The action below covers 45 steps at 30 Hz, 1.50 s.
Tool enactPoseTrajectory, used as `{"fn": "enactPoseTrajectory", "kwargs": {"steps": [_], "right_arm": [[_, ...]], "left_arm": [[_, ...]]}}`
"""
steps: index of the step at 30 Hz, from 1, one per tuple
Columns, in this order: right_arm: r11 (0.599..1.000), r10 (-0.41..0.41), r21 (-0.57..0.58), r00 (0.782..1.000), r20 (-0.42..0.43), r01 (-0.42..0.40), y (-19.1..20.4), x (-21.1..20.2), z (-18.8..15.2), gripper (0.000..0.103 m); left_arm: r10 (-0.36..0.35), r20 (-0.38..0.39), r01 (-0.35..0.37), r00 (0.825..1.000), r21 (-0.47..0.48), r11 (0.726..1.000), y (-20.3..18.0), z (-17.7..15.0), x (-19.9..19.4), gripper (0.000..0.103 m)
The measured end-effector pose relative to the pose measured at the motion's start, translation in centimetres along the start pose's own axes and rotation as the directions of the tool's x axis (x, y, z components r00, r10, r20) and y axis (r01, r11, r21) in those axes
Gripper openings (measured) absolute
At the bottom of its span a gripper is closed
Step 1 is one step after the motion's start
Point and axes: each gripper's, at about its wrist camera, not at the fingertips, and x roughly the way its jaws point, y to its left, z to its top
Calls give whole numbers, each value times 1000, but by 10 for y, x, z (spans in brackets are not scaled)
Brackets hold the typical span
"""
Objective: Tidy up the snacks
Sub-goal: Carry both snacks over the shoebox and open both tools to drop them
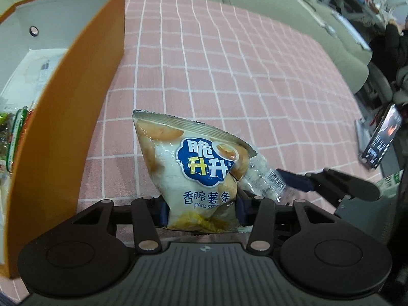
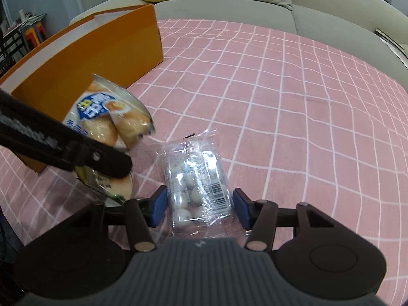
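left wrist view: my left gripper (image 1: 201,210) is clamped on the chip bag (image 1: 196,168), both pads pressed into its lower sides. the bag stands upright over the pink cloth (image 1: 229,63). the orange box (image 1: 74,97) sits just to its left, open, with a few packets already inside (image 1: 15,127). the right gripper's finger (image 1: 295,178) enters from the right, against the clear pack (image 1: 265,178).

right wrist view: my right gripper (image 2: 199,207) straddles the clear pack (image 2: 196,178) of white balls. the left pad touches it; the right pad seems a hair off, so i cannot tell if it is gripped. the pack lies on the cloth (image 2: 280,89), near the box (image 2: 102,56).

progress, as i judge it: partly done. both packs still need to go into the box.
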Motion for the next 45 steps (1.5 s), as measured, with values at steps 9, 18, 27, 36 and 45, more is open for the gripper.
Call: {"fn": "enactPoseTrajectory", "kwargs": {"steps": [9,18,27,36,45], "right_arm": [[998,-7,67,995,103,0,5,-41,4,53],[999,39,22,975,219,-45,40,-83,29,53],[991,117,-96,948,297,-92,95,-103,75,53],[959,171,-268,945,280,-94,155,-88,118,53],[882,113,-472,970,215,2,190,-24,150,53]], "left_arm": [[-12,102,13,995,-4,1000,-3,1,-48,53],[4,217,2,976,-26,1000,19,8,-105,53],[130,284,-116,950,-69,991,62,21,-151,53],[242,232,-226,942,-94,970,103,31,-152,53],[296,126,-290,947,-63,955,138,44,-119,53]]}}
